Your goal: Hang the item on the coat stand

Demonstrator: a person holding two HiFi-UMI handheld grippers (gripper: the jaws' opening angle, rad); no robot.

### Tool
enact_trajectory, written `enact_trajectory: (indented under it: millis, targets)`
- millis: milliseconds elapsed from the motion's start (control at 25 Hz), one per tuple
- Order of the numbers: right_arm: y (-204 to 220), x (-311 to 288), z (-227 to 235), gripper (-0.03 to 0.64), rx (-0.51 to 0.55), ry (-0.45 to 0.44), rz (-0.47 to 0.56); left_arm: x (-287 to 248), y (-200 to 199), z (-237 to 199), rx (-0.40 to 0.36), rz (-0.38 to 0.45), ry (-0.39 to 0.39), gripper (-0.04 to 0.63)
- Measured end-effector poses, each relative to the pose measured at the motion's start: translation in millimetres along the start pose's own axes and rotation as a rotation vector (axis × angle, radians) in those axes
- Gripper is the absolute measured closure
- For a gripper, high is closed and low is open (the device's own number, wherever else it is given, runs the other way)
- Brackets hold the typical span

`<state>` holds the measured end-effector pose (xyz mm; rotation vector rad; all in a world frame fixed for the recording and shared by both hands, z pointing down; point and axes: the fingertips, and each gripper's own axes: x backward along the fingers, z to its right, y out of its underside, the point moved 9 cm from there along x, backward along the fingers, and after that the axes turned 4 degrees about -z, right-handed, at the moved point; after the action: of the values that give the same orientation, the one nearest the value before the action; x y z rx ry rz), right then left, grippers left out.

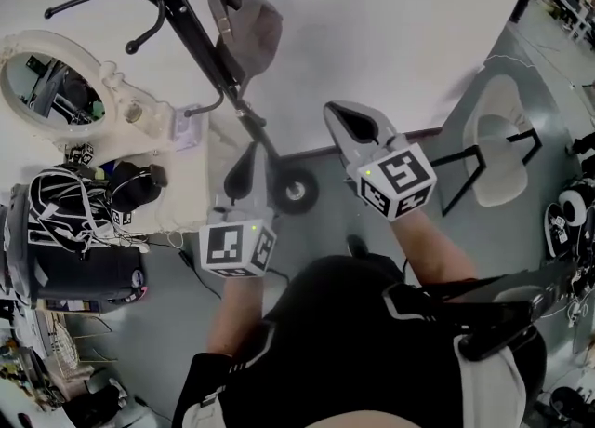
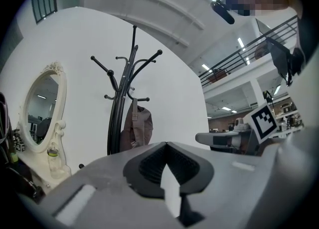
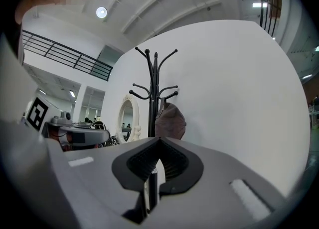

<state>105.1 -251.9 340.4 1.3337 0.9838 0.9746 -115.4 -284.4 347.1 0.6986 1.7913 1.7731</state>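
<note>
left hand-held gripper (image 2: 166, 144) is clenched on nothing: its two dark ribbed pads meet at the tips, and only white wall shows through the gap behind them. right hand-held gripper (image 3: 158, 139) is clenched the same way and just as empty; the slit below its tips shows only a dark pole far beyond.

from the head view both are held out in front of the person, apart from each other. the left one sits nearer the body and the right one reaches further forward.

the brown item (image 2: 135, 128), a soft bag or cap, i cannot tell which, hangs by its strap from a low hook of the black coat stand (image 2: 117, 118). it rests against the pole, touching neither hand-held gripper. seen from the left hand-held gripper, it is ahead and a little left of the tips. seen from the right one, it is just above and beyond the tips, on the right side of the pole.

further left of the left hand-held gripper, beyond the stand, a white oval mirror (image 2: 42, 108) with a carved frame stands upright, with a small bottle (image 2: 54, 156) at its foot. off to the right of the right hand-held gripper, a white chair (image 1: 497, 142) with black legs stands on the grey floor (image 1: 167, 324).
</note>
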Motion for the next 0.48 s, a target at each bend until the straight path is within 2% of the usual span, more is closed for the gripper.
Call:
enact_trajectory:
  millis: [480]
  targets:
    - [-2.2, -5.3, -9.8, 0.609, 0.013, 0.025, -0.003, 2.0, 2.8, -14.3, 0.01, -0.002, 0.029, 0.568]
